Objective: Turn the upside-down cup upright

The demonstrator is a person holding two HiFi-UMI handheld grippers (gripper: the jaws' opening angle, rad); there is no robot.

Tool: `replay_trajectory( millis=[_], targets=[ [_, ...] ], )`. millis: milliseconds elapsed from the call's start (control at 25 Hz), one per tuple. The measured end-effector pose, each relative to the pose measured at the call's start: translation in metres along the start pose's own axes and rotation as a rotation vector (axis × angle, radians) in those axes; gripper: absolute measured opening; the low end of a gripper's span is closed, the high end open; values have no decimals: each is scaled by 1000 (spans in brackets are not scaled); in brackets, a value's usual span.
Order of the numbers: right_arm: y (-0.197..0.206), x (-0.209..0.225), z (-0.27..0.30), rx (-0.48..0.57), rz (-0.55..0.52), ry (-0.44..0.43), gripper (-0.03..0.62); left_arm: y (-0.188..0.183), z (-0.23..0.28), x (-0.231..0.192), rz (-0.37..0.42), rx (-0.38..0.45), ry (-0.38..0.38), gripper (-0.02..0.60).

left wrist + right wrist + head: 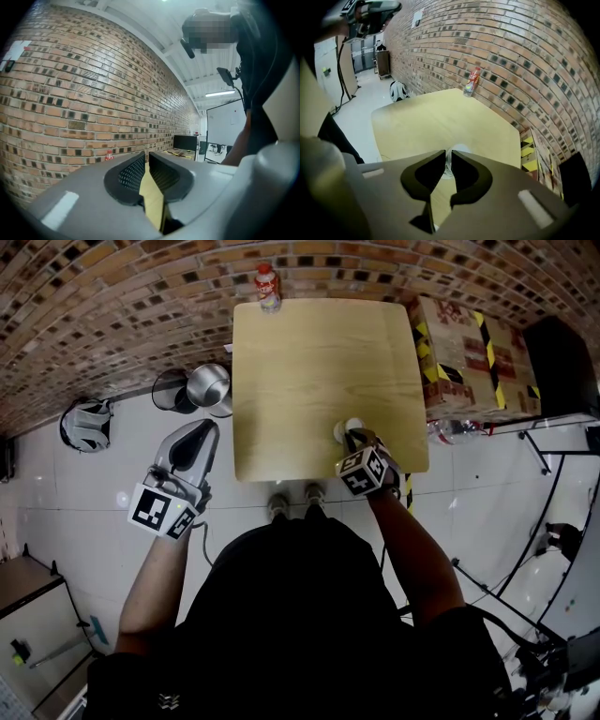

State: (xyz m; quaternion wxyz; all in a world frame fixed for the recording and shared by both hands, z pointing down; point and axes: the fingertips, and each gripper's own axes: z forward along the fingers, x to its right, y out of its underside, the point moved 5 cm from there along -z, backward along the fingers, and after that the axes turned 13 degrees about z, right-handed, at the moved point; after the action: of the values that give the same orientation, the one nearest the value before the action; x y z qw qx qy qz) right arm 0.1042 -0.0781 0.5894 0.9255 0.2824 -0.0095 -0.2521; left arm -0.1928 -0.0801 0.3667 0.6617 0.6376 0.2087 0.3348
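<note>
A small pale cup [348, 429] sits near the front right of the wooden table [309, 371]. My right gripper [355, 438] points steeply down at it. In the right gripper view the jaws stand almost together with the cup's thin wall [449, 165] pinched between them, and most of the cup is hidden behind them. I cannot tell which way up the cup is. My left gripper [194, 444] is held off the table's left side, over the floor. Its jaws [146, 157] are together with nothing in them.
A red-capped bottle [268, 287] stands at the table's far edge by the brick wall. Metal pots [208, 385] sit on the floor left of the table, with a bag [86, 423] further left. A taped cardboard box [464, 352] stands to the right.
</note>
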Motion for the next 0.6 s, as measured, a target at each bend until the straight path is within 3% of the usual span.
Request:
replay_trajectory(
  millis=[280, 480, 600],
  targets=[
    [-4, -12, 1, 4, 29, -77, 71, -1, 0, -1, -2, 4, 12, 28],
    [-17, -6, -11, 89, 34, -50, 72, -1, 1, -1, -3, 9, 18, 26],
    [-21, 11, -14, 136, 136, -33, 81, -1, 2, 0, -4, 12, 18, 28]
  ],
)
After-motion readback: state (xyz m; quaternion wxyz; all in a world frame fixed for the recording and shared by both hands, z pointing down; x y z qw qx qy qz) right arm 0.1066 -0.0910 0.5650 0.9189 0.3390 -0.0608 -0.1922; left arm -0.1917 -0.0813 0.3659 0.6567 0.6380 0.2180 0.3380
